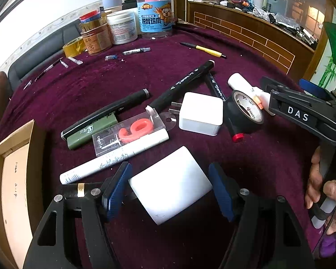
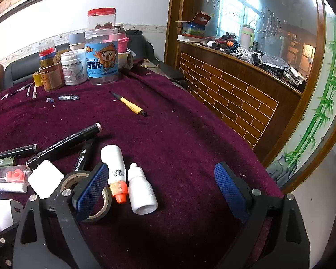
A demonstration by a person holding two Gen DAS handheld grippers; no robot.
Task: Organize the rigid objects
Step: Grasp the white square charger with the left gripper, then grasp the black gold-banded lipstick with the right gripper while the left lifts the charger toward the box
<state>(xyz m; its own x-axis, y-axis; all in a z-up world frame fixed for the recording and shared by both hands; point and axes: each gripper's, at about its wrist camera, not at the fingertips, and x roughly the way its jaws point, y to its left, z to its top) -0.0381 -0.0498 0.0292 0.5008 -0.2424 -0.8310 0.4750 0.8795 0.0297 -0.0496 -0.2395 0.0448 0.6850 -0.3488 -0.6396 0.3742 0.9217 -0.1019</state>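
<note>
- L gripper (image 1: pixel 170 188): its 2 blue pads stand on both sides of the white rounded plastic block (image 1: pixel 170 185), the left pad at its edge; if they really clench it cannot be told.
- The block is above the dark red velvet tablecloth (image 1: pixel 212 51), near the beige cardboard box (image 1: pixel 15 179).
- R gripper (image 2: pixel 163 190): fingers released wide, nothing between; the black tape roll (image 2: pixel 100 204) is under its left finger, the white dropper bottle (image 2: pixel 142 192) just beside.
</note>
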